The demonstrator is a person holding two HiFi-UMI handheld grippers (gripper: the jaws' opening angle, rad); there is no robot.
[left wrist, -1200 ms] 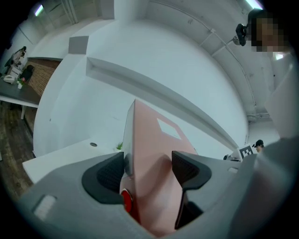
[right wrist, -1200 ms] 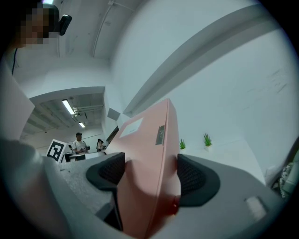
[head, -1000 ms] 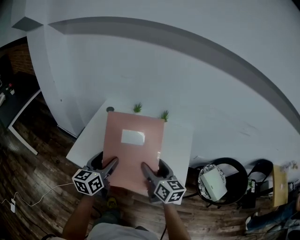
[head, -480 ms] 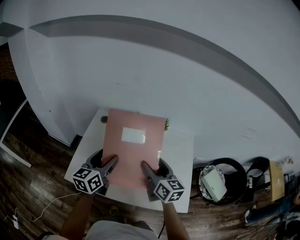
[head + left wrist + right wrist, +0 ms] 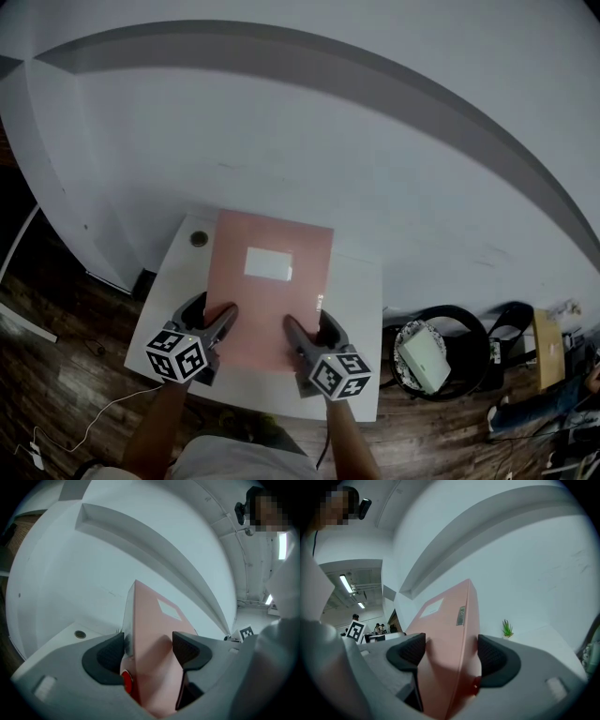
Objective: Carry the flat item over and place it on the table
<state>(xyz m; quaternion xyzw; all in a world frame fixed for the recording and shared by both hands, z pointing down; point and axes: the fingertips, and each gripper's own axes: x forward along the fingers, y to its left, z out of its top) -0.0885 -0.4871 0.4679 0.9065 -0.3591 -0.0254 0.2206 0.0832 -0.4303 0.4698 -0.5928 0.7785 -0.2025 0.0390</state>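
Tabletop point(image 5: 354, 302): white, under folder point(image 5: 272, 295).
Left claw point(image 5: 214, 315): clamped on folder, 7 o'clock.
Right claw point(image 5: 307, 329): likewise, 5 o'clock.
Risk: plant point(image 5: 506, 628) at 12 o'clock may be knocked.

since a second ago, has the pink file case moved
Yes. The pink file case went forward, toward the wall: its near edge overhung the white table before and is now above the tabletop.

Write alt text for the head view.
Seen from above, the left claw and right claw each grip the near edge of a flat pink folder over a small white table by a white wall. Dark wood floor surrounds it.
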